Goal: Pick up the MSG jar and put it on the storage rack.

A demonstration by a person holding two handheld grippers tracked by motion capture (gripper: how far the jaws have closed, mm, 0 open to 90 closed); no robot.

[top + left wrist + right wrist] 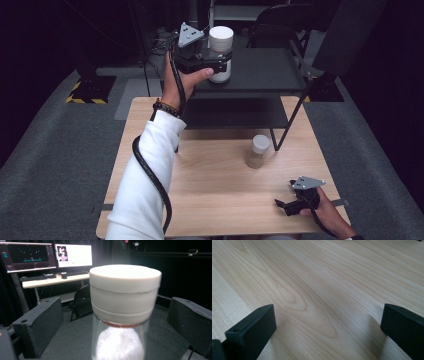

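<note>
The left hand-held gripper (218, 61) is raised over the black shelf (260, 70) at the far side of the bench (210, 190), its jaws spread to either side of a white-lidded jar (220, 52) that stands on the shelf; in the left gripper view the jar (123, 312) sits between the jaws with a gap on each side, so they are around it and not pinching it. The jar's glass body holds something white, with a thin red line just under the lid. Beyond it in that view stand two lit monitors (50, 256), a keyboard (37, 277) on a pale desk and a dark chair (81, 302); any writing on the screens is too small to read. The right hand-held gripper (285, 204) rests low at the bench's near right corner, jaws spread wide over bare wood (312, 290). A second, smaller jar (258, 151) with a white lid and tan contents stands on the bench, just beside the shelf's slanted leg (292, 120), well apart from both grippers. No labels can be read on either jar.
</note>
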